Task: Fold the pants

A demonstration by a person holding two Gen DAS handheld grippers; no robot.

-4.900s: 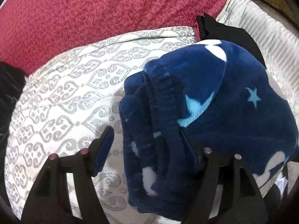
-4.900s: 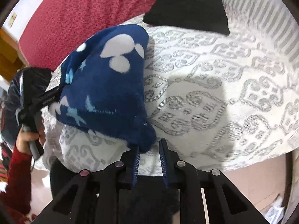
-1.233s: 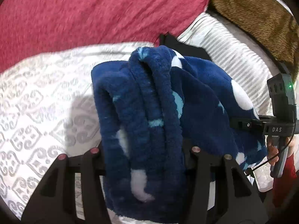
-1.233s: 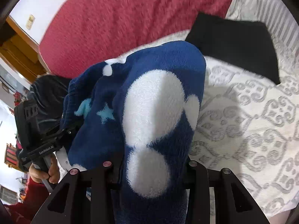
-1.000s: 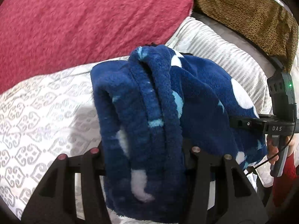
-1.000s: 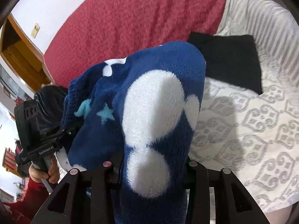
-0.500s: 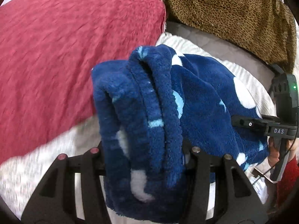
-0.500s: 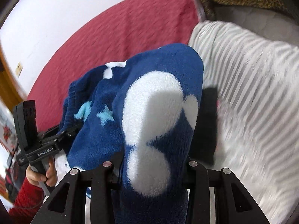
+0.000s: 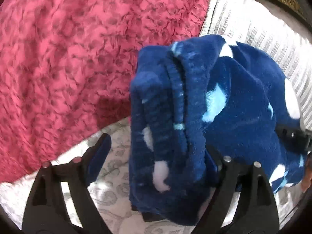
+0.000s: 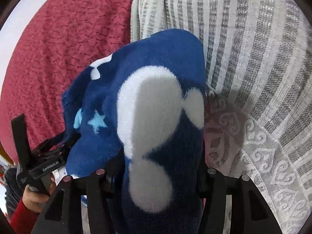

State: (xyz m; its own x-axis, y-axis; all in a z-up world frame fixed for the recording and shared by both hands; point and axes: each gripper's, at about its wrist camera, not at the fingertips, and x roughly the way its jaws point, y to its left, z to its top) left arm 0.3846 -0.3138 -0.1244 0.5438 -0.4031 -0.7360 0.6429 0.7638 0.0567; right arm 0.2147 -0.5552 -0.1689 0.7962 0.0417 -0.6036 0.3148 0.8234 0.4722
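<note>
Left wrist: our left gripper (image 9: 156, 154) has just been opening, spread, pants (image 9: 195, 107) between; right gripper (image 10: 158, 173) opening, pants between.

Folded blue fleece pants (image 10: 161, 117) between right gripper (image 10: 158, 177) fingers just opening, red blanket (image 10: 64, 44), striped pillow (image 10: 243, 39) behind

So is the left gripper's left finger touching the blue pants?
Apart. The left wrist view shows patterned bedcover between that finger and the blue pants.
</note>
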